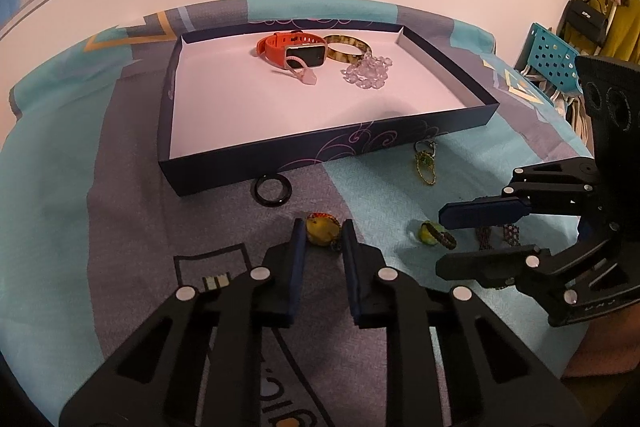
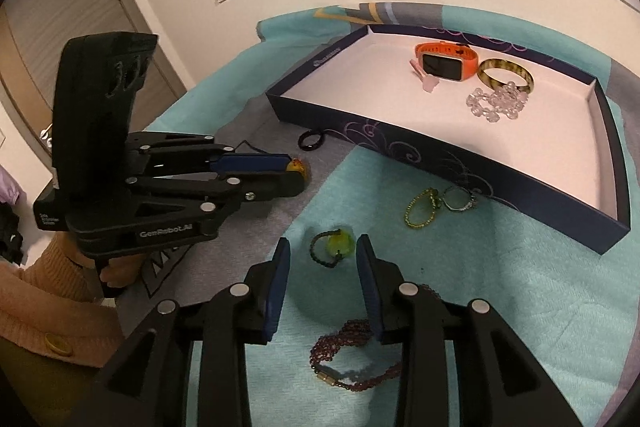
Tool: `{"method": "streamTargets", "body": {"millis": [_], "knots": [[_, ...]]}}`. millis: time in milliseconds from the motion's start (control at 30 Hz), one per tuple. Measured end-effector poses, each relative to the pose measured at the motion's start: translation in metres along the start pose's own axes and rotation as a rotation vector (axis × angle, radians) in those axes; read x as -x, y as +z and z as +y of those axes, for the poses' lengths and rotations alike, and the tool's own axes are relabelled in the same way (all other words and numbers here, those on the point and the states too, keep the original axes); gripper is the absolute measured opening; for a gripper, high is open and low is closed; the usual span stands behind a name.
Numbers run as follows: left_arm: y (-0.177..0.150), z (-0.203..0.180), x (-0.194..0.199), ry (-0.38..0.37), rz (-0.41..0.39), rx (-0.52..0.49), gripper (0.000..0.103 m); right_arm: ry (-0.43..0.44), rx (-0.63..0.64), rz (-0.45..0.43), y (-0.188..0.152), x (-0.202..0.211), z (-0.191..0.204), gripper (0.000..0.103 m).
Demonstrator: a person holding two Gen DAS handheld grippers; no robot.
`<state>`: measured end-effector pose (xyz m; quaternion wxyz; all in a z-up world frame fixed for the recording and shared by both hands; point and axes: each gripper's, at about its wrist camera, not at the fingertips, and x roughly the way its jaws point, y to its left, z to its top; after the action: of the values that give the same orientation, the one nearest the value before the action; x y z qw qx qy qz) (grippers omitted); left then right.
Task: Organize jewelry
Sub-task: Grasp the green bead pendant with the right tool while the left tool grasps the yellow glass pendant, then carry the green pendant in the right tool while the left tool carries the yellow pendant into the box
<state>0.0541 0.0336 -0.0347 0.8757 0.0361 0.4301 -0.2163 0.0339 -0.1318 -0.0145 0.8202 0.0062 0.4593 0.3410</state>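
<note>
Left gripper (image 1: 323, 231) closing around amber pendant (image 1: 321, 231)

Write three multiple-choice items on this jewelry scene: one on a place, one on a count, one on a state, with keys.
1. Where is the orange watch?
A. inside the box
B. on the cloth
C. in a tool

2. How many pieces lie in the box?
A. two
B. four
C. seven

3. The right tool is:
A. shut on a bangle
B. open around the green-stone ring
C. out of view

Key: A, it rests on the white floor; B, watch, bangle, clear beads, pink piece; B, fingers apart beside it.
</note>
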Motion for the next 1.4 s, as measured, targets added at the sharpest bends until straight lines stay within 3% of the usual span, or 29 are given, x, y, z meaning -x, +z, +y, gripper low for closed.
{"method": "streamTargets", "body": {"millis": [167,567,1400], "knots": [[0.000,0.000,0.000,0.002,0.000,-0.002,0.018,-0.013,-0.008,-0.006,0.000,-0.003,-0.001,0.031],[0.000,-0.002,0.001,0.001,-0.005,0.004,0.017,-0.055,-0.020,-0.026,0.000,-0.001,-0.003,0.005],[0.007,-0.008,0.026,-0.024,-0.072,0.020,0.017,-0.042,-0.077,-0.099,0.002,0.026,-0.015,0.005]]}}
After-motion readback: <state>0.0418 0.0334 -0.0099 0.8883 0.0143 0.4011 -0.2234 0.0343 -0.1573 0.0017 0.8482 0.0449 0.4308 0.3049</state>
